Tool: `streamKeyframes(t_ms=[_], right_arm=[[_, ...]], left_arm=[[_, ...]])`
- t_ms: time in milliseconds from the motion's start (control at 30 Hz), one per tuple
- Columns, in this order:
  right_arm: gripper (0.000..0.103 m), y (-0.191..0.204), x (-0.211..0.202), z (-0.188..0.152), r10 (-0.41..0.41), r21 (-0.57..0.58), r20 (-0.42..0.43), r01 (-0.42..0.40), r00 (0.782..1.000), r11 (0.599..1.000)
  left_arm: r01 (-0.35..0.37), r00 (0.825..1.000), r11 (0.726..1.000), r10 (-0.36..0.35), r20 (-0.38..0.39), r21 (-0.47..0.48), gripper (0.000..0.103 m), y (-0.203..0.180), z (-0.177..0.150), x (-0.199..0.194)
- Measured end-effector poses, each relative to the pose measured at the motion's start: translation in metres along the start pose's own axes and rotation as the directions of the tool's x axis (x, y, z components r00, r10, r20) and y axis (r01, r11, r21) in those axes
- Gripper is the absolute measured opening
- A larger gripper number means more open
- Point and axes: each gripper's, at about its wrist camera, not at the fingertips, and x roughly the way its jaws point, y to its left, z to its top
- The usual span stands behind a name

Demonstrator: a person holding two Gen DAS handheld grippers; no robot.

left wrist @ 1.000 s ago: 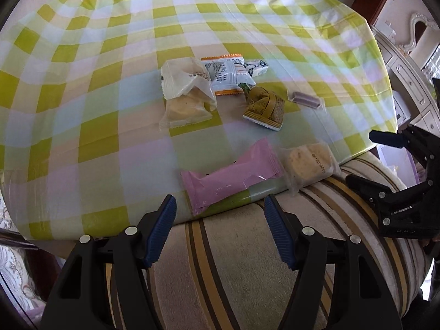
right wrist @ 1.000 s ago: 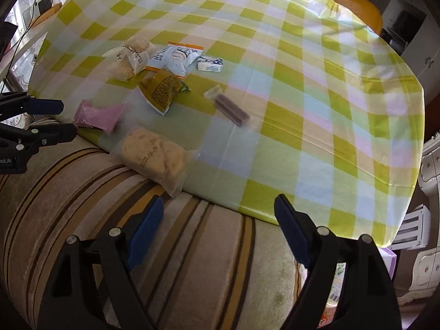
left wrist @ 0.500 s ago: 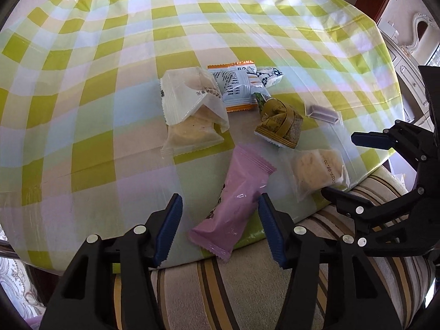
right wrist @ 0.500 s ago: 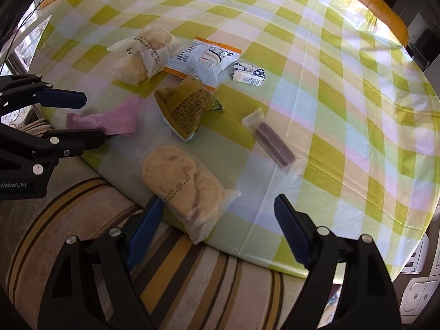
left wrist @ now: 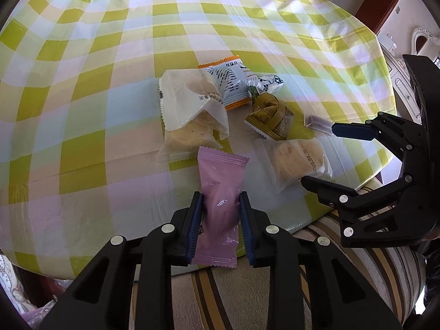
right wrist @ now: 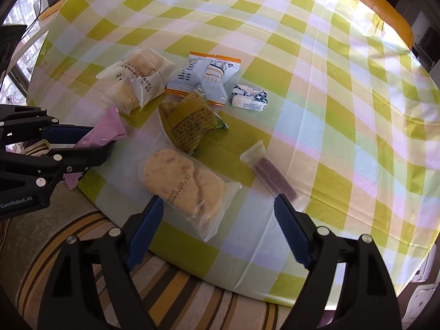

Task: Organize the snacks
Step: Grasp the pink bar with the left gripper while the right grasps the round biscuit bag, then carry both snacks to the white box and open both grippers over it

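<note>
My left gripper point(left wrist: 220, 209) is shut on a pink snack packet point(left wrist: 220, 192) at the table's near edge; the packet also shows in the right wrist view point(right wrist: 106, 130). My right gripper point(right wrist: 217, 220) is open around the near end of a clear bag holding a round cake point(right wrist: 184, 184), also in the left wrist view point(left wrist: 298, 155). Behind lie a purple bar in clear wrap point(right wrist: 271, 176), a yellow-brown packet point(right wrist: 188, 126), a blue-and-orange packet point(right wrist: 209, 75), a small blue-white candy point(right wrist: 249, 99) and two clear cake bags point(right wrist: 137, 77).
The round table wears a green, white and pink checked plastic cloth point(right wrist: 343, 110). A striped brown and cream cushion point(right wrist: 82, 233) lies below the near edge. White furniture point(left wrist: 423, 44) stands at the right.
Both grippers moved forward over the table edge. My left gripper closed on the pink packet. My right gripper came up to the round cake bag, still open.
</note>
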Motion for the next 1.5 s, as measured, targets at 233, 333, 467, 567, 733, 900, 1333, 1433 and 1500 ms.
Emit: streamKeyframes(t_ms=[233, 333, 467, 567, 733, 900, 1333, 1433, 1500], right_arm=[[0.082, 0.012, 0.008, 0.018, 0.05, -0.08, -0.009, -0.05, 0.999, 0.995], [0.082, 0.015, 0.013, 0.021, 0.079, -0.076, -0.011, -0.08, 0.997, 0.994], [0.078, 0.013, 0.016, 0.022, 0.144, -0.036, -0.007, -0.144, 0.99, 0.989], [0.06, 0.011, 0.012, 0.019, 0.137, -0.009, 0.0, -0.137, 0.991, 0.991], [0.056, 0.012, 0.008, 0.01, 0.128, 0.019, -0.001, -0.128, 0.992, 0.992], [0.043, 0.009, 0.005, 0.004, 0.13, 0.034, 0.014, -0.13, 0.991, 0.991], [0.035, -0.006, -0.02, -0.016, 0.107, 0.124, 0.074, -0.116, 0.991, 0.985], [0.035, -0.016, -0.028, -0.025, 0.089, 0.164, 0.088, -0.102, 0.992, 0.981], [0.035, -0.023, -0.033, -0.031, 0.074, 0.189, 0.096, -0.091, 0.993, 0.978]], left_arm=[[0.003, 1.0, 0.999, -0.002, 0.019, -0.038, 0.024, 0.006, -0.001, -0.002], [0.002, 1.0, 0.999, -0.001, 0.03, -0.042, 0.023, 0.006, -0.002, -0.004], [0.0, 0.999, 0.999, 0.003, 0.041, -0.053, 0.022, 0.008, -0.002, -0.007], [-0.005, 0.998, 0.998, 0.009, 0.055, -0.061, 0.021, 0.007, -0.002, -0.01], [0.0, 0.997, 0.998, 0.005, 0.073, -0.07, 0.021, 0.003, -0.003, -0.015], [0.0, 0.996, 0.997, 0.007, 0.091, -0.08, 0.021, -0.001, -0.004, -0.019], [0.002, 0.986, 0.995, 0.015, 0.166, -0.102, 0.02, -0.013, -0.006, -0.04], [0.008, 0.984, 0.996, 0.008, 0.178, -0.09, 0.02, -0.021, -0.005, -0.042], [0.013, 0.983, 0.997, 0.001, 0.182, -0.078, 0.02, -0.028, -0.004, -0.044]])
